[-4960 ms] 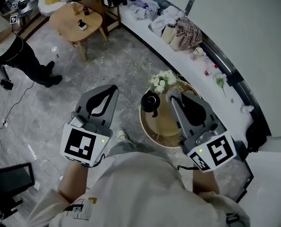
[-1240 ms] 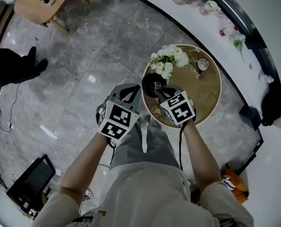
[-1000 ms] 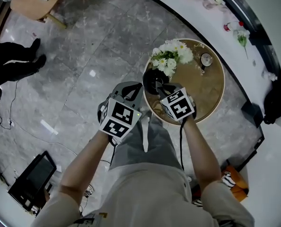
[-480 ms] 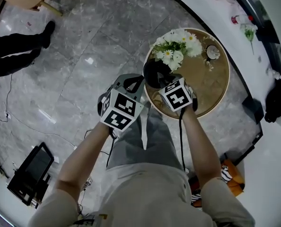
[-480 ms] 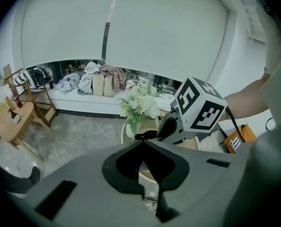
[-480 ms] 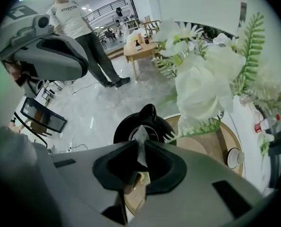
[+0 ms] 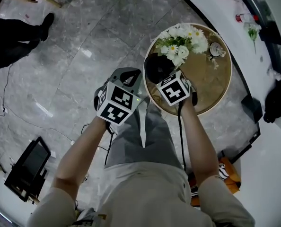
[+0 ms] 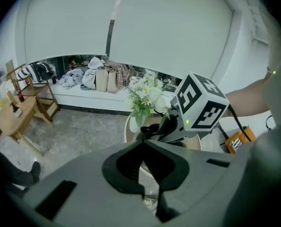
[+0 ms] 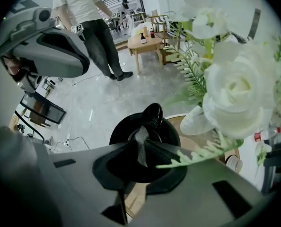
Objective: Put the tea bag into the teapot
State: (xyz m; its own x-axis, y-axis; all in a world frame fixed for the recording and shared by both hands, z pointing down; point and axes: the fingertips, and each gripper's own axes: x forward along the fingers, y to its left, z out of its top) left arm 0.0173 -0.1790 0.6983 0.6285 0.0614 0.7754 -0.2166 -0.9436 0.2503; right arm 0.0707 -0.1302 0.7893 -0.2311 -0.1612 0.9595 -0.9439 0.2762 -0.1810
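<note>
A black teapot (image 7: 155, 66) stands at the near-left edge of a round wooden table (image 7: 211, 86). My right gripper (image 7: 166, 79) hangs steeply over it. In the right gripper view the jaws (image 9: 141, 143) are shut on a thin pale tea bag (image 9: 141, 131), which dangles right above the teapot's (image 9: 121, 129) open mouth. My left gripper (image 7: 130, 74) hovers just left of the table over the floor. Its jaw tips (image 8: 142, 142) meet with nothing between them, and they face the teapot (image 8: 147, 130) and the right gripper's marker cube (image 8: 197, 108).
White flowers in a white vase (image 7: 183, 39) crowd the teapot's far side and overhang the right gripper (image 9: 235, 89). A small cup (image 7: 216, 48) sits further back on the table. A person's dark legs (image 7: 13, 32) stand on the marble floor at upper left, and a monitor (image 7: 24, 167) lies lower left.
Both grippers have sunk closer to the table. The right one still pinches the tea bag and sits nearer the teapot's mouth. The left one has stayed beside it, still shut.
</note>
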